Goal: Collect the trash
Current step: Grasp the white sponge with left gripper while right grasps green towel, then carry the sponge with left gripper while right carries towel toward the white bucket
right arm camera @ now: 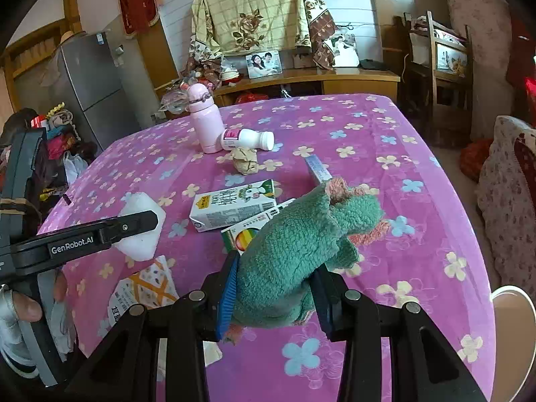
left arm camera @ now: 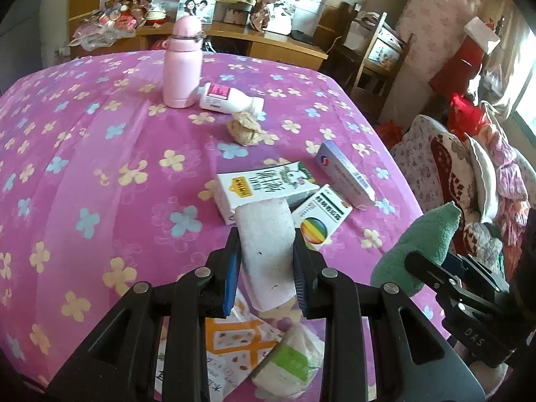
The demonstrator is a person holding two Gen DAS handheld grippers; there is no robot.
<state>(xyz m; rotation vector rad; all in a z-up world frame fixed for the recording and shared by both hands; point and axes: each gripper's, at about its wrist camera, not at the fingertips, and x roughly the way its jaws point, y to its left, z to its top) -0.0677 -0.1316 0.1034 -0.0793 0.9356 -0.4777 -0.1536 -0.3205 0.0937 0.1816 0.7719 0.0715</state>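
My left gripper is shut on a white foam block and holds it above the pink flowered tablecloth; the block also shows in the right wrist view. My right gripper is shut on a green plush toy, also seen at the right of the left wrist view. On the cloth lie a milk carton, a rainbow-printed box, a blue-white box, a crumpled paper ball and a fallen white bottle.
A pink thermos stands upright at the table's far side. An orange-white wrapper and a white-green packet lie under my left gripper. A wooden cabinet and a fridge stand behind. A cushioned chair is to the right.
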